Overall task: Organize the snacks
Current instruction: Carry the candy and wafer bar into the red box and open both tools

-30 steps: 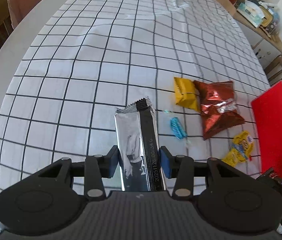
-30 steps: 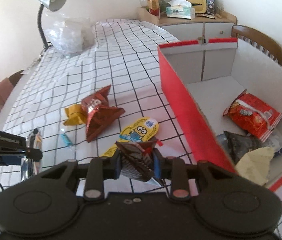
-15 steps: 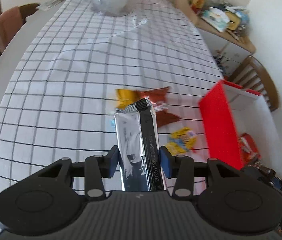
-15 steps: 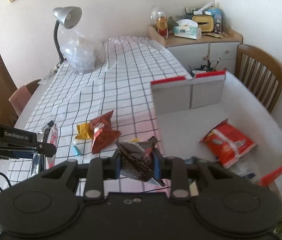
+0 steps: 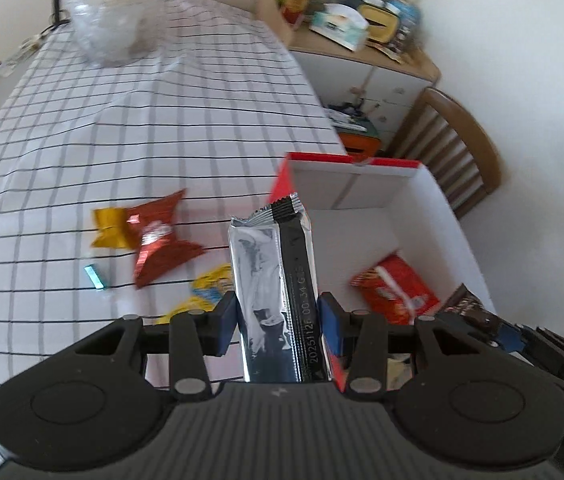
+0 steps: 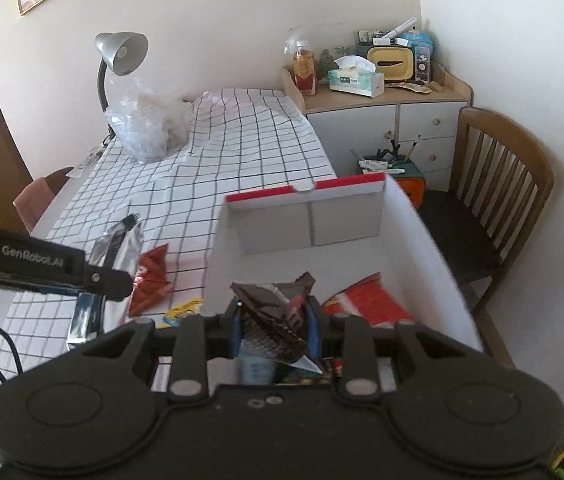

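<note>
My left gripper [image 5: 278,326] is shut on a tall silver and black snack bar [image 5: 274,280], held upright above the table beside the red box [image 5: 361,162]. My right gripper [image 6: 274,328] is shut on a dark brown snack packet [image 6: 278,308] and hangs over the open box [image 6: 421,240]. A red snack bag [image 5: 395,290] lies inside the box. On the checked cloth lie a red-brown foil bag [image 5: 158,240], a yellow packet [image 5: 110,228], a small blue candy [image 5: 94,276] and a yellow cartoon packet [image 5: 210,284]. In the right wrist view the left gripper [image 6: 94,280] and its bar [image 6: 122,248] show at the left.
A clear plastic bag [image 6: 148,128] and a grey desk lamp [image 6: 122,50] stand at the table's far end. A cabinet [image 6: 381,120] with tissue boxes and a bottle is behind, and a wooden chair [image 6: 497,184] stands right of the box.
Both grippers rose and swung right toward the red box, each keeping its snack. The right one now hangs over the box's inside; the loose snacks slid left in the left view.
</note>
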Demonstrator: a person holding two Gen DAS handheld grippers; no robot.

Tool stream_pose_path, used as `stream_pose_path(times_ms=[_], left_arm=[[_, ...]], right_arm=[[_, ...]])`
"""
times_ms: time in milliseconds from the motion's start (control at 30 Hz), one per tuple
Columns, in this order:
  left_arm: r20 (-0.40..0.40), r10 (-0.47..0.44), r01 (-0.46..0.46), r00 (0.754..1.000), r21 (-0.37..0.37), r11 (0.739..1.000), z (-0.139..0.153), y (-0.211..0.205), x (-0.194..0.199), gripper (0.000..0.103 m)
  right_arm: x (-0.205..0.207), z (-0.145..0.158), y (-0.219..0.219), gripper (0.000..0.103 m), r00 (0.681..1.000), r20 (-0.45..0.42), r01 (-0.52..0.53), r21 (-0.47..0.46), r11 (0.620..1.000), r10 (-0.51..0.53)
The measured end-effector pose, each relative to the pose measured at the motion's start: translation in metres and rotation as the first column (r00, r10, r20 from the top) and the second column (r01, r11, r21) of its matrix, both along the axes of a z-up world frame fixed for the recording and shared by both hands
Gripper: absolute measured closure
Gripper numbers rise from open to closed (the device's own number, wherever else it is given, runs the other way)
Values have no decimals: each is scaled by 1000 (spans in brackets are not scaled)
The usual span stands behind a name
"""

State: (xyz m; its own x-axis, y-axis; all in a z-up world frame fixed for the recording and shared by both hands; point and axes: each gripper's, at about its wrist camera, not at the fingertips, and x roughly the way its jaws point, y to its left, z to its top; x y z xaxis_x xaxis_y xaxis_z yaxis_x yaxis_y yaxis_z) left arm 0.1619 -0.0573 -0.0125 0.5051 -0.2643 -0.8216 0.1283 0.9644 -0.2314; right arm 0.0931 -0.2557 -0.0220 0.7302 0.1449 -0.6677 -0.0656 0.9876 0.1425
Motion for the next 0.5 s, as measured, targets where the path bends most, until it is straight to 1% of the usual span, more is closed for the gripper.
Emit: stream_pose_path(times_ms=[100,300,500], left_arm=[[0,-28,28,1000,10,1000,-1,-28,3,60],[-1,-77,76,997,57,995,-8,-74,8,60],[-42,-112,116,993,121,986,-29,-109,24,60]], right_arm=[[2,-2,-17,73,1000,-5,-9,-7,1000,9],[10,-14,-50,73,999,-40,-11,-13,1000,11],[28,-37,-65,73,991,-119,-69,-20,997,66]])
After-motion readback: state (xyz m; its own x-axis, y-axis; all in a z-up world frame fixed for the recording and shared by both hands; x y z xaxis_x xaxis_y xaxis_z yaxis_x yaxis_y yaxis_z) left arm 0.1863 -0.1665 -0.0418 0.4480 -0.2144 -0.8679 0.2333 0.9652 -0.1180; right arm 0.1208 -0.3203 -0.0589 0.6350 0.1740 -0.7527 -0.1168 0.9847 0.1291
